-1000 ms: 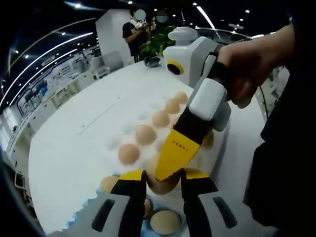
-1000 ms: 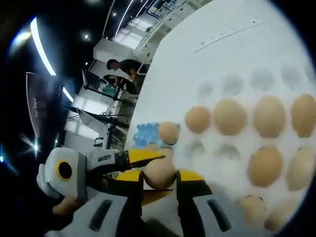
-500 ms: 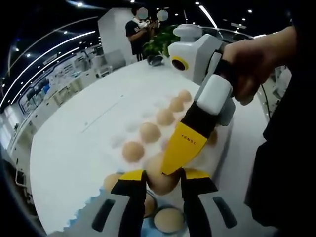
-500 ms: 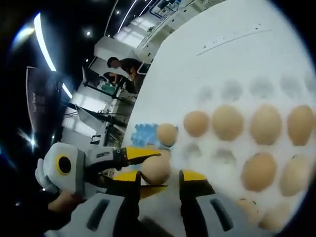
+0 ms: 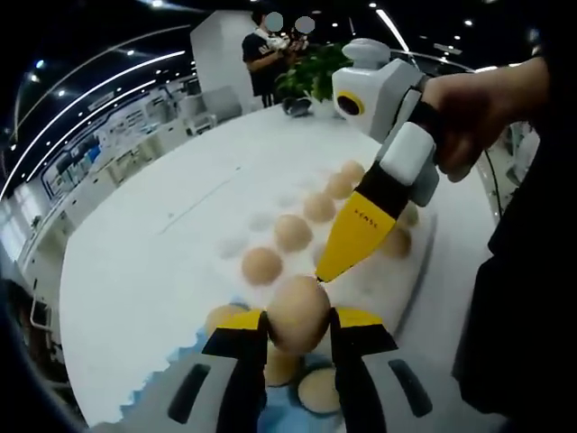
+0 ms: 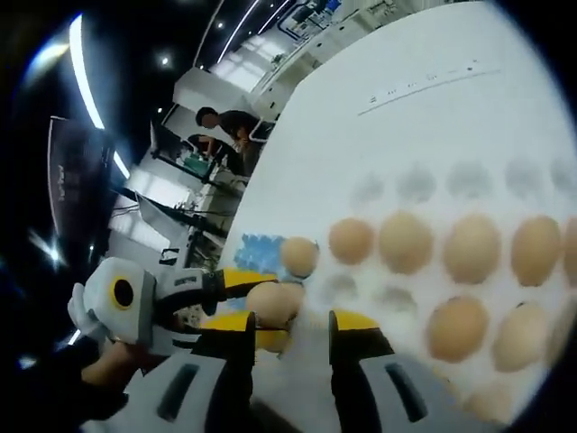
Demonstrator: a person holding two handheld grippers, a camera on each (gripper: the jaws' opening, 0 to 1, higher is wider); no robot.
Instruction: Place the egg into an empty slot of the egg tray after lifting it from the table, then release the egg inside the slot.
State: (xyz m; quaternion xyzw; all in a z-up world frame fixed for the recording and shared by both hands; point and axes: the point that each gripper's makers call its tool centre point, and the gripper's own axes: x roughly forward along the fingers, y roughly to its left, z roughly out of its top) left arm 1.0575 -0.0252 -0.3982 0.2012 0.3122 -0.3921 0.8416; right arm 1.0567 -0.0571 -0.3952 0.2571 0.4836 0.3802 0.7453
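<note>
While left gripper [image 5: 288, 329] clamps egg [image 5: 297, 312] between yellow jaws, egg hangs just short of white egg tray [image 5: 407, 284], above blue patch [image 5: 281, 417] with more eggs. Right gripper [image 5: 335, 272] reaches in from right, tip touching egg top. In right gripper view, right gripper [image 6: 290, 328] jaws spread apart, nothing between; held egg [image 6: 274, 303] just beyond left jaw, tray [image 6: 424, 180] ahead.

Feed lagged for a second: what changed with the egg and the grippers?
The right gripper drew up and back from the egg. Its jaws now stand open, with the egg off to one side of them. The egg stays clamped in the left gripper. The tray and the eggs in it are as before.
</note>
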